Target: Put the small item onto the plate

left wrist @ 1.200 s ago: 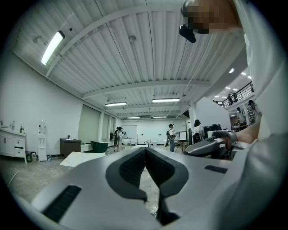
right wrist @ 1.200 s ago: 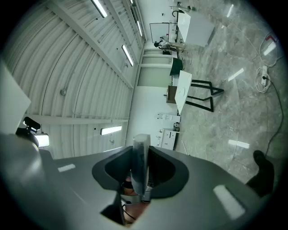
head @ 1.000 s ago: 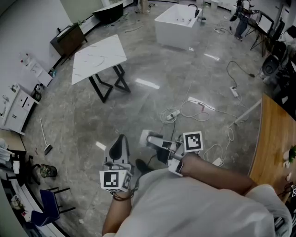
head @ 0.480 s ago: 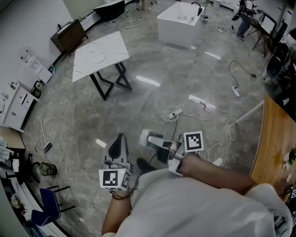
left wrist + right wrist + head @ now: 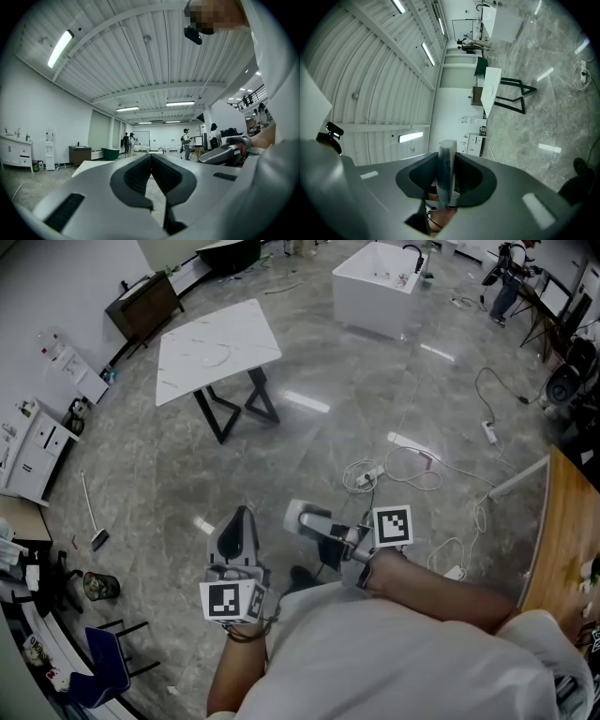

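The right claw point(image 5: 446, 159) is clenched on a small grey item point(image 5: 446, 187), which is seen edge-on between its pads and is held above the floor at the lower centre of the head view. The left claw point(image 5: 151, 159), just to its left there, is closed tip to tip with nothing in it. Beyond them, on the grey floor point(image 5: 309, 427), a white tabletop point(image 5: 217, 351) on black legs is seen at upper left and loose cables point(image 5: 412, 465) at centre right.

Glossy grey marble floor point(image 5: 309, 456). White-top table point(image 5: 217, 351) on black legs; dark cabinet point(image 5: 145, 304) behind it at the wall, white tub point(image 5: 380, 277) to its right, loose cables point(image 5: 412, 465) nearer. Ribbed ceiling point(image 5: 140, 56), tube light point(image 5: 59, 48).
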{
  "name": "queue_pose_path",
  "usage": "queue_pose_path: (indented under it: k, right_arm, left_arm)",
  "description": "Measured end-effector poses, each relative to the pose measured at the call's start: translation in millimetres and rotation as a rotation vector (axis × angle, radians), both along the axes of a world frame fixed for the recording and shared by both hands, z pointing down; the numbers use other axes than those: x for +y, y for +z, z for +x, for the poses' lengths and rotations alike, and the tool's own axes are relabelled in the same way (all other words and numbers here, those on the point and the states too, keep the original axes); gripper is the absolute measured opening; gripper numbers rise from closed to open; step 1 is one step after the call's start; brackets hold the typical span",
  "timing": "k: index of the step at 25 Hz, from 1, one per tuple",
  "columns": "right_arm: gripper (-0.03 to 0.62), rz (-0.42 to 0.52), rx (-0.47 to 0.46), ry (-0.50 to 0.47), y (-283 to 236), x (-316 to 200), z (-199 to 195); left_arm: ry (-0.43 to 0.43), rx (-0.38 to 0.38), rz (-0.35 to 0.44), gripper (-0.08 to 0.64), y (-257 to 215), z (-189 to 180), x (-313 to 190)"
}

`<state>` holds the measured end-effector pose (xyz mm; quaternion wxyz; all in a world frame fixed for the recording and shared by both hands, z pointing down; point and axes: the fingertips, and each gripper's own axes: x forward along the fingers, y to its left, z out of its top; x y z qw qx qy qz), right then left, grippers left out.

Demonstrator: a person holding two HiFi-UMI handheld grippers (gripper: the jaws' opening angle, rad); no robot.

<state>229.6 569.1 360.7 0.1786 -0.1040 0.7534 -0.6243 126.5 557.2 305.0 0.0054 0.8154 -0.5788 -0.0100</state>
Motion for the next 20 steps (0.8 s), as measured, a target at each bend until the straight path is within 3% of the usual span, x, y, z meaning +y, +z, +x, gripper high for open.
queue_pose_path:
  k: [9, 20]
  right_arm:
    - [0.109, 0.039, -0.028, 0.028, -22, -84, -129]
    - [0.109, 0.021, -0.014, -0.074, -11, -140, -239]
  left_arm:
    - [0.016, -0.017, 0.001, 0.006, -13, -117, -73]
    - [-0.101, -0.006, 0.025, 0.006, -7, -222, -118]
